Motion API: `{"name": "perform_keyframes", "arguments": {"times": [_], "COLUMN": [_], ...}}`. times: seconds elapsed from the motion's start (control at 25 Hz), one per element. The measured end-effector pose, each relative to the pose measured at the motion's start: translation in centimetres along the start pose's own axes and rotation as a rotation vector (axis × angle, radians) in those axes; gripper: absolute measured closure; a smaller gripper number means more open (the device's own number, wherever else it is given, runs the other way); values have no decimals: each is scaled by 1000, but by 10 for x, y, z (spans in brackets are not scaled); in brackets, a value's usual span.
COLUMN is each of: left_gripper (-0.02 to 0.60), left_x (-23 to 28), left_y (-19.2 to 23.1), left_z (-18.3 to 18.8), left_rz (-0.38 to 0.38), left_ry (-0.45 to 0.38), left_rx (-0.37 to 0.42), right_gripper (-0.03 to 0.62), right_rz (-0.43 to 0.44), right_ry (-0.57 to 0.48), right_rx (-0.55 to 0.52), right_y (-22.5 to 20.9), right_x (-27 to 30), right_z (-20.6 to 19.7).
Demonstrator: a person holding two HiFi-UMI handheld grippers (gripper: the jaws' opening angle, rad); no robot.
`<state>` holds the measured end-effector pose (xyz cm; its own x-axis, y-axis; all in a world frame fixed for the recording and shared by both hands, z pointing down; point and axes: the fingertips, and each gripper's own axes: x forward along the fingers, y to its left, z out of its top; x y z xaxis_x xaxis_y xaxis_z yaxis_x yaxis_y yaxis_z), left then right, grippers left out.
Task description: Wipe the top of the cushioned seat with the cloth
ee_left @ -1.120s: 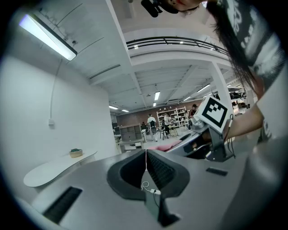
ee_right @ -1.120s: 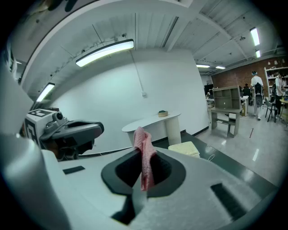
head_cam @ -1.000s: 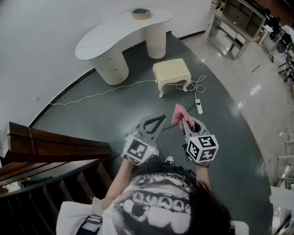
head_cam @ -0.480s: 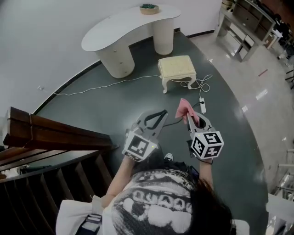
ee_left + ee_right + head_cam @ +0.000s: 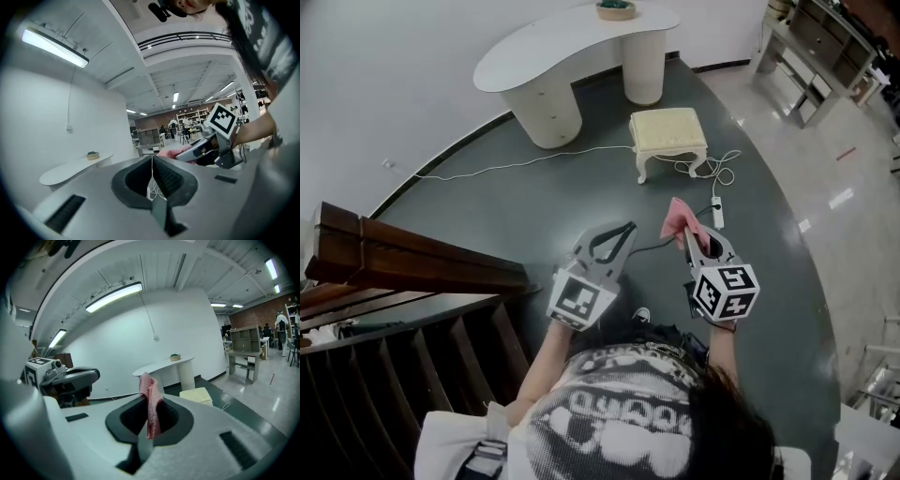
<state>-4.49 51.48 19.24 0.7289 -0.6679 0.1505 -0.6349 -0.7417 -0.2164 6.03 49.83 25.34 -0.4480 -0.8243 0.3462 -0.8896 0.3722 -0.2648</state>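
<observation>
The cushioned seat (image 5: 667, 133) is a small cream stool with white curved legs, standing on the dark floor well ahead of me; it also shows in the right gripper view (image 5: 196, 395). My right gripper (image 5: 697, 234) is shut on a pink cloth (image 5: 678, 217), which hangs between its jaws (image 5: 150, 404). My left gripper (image 5: 622, 231) is shut with nothing in it, held level beside the right one. From the left gripper view the right gripper (image 5: 209, 140) and the cloth (image 5: 168, 153) show at the right. Both are far short of the seat.
A white curved desk (image 5: 572, 47) with a green dish (image 5: 616, 8) stands behind the seat. A white cable (image 5: 525, 161) and a power strip (image 5: 717, 217) lie on the floor beside it. Dark wooden stairs (image 5: 403, 281) rise at the left. Shelving (image 5: 816, 47) stands at the far right.
The seat and desk have shifted slightly right and down in the head view as I move toward them. Both grippers keep their hold and position before me.
</observation>
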Motion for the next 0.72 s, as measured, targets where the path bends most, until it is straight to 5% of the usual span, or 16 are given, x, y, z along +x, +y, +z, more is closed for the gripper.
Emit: {"name": "perform_keyframes", "arguments": {"times": [0.32,0.72], "left_gripper": [575,575], "left_x": [15,77], "left_y": [39,164], "left_z": [-24,-54], "left_rz": [10,-49], "left_ry": [27,36], "left_rx": [-12,-17], "right_gripper": [585,585], "right_rz": [-10,-61], "right_ry": [16,75], "right_rx": [19,31], "right_y": [-13,-25], "right_x": [47,179], "right_z": [7,45]}}
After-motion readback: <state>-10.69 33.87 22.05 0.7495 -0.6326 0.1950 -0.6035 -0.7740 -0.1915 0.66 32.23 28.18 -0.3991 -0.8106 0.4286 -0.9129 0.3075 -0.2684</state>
